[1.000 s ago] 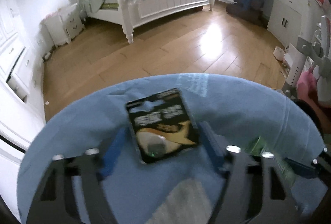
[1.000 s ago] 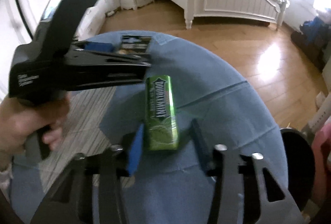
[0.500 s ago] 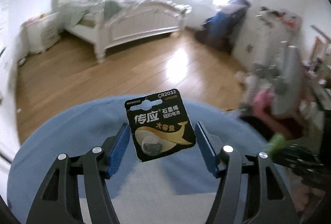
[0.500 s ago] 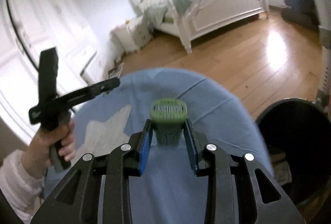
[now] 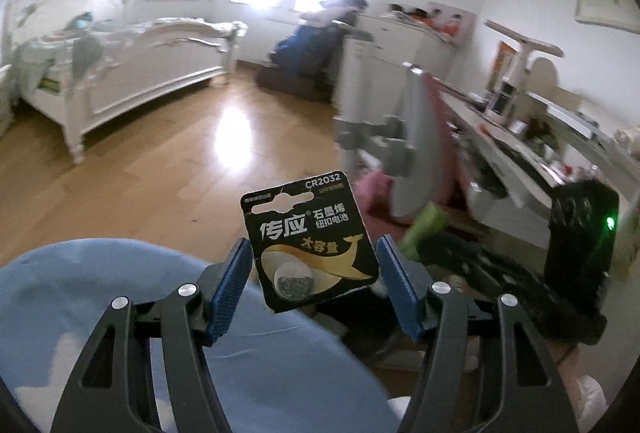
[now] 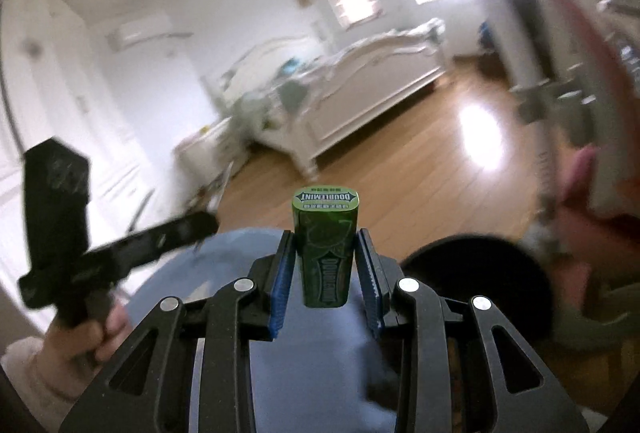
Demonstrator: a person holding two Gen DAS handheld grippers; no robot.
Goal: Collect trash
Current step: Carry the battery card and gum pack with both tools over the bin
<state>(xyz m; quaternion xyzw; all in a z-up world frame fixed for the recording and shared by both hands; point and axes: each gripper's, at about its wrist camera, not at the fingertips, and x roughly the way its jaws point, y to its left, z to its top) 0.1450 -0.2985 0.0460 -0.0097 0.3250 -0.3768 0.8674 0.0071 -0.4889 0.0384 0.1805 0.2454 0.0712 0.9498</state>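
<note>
My left gripper [image 5: 314, 285] is shut on a black CR2032 battery card [image 5: 310, 241] and holds it upright in the air past the edge of the blue-covered round table [image 5: 100, 297]. My right gripper [image 6: 325, 283] is shut on a green Doublemint gum box [image 6: 326, 245] and holds it above the table [image 6: 312, 361], beside the black trash bin [image 6: 480, 273] at the right. The right gripper with the green box [image 5: 424, 229] shows blurred in the left wrist view. The left gripper [image 6: 120, 245] shows at the left of the right wrist view.
A white bed [image 5: 120, 73] stands across the wooden floor [image 5: 180, 161]. A cluttered desk [image 5: 540, 153] and a grey and pink chair [image 5: 420, 137] stand at the right. A dark pile of bags [image 5: 316, 45] lies under the windows.
Both grippers closed on their items on the table, lifted them and swung right towards the trash bin. The battery card and gum box are now in the air.
</note>
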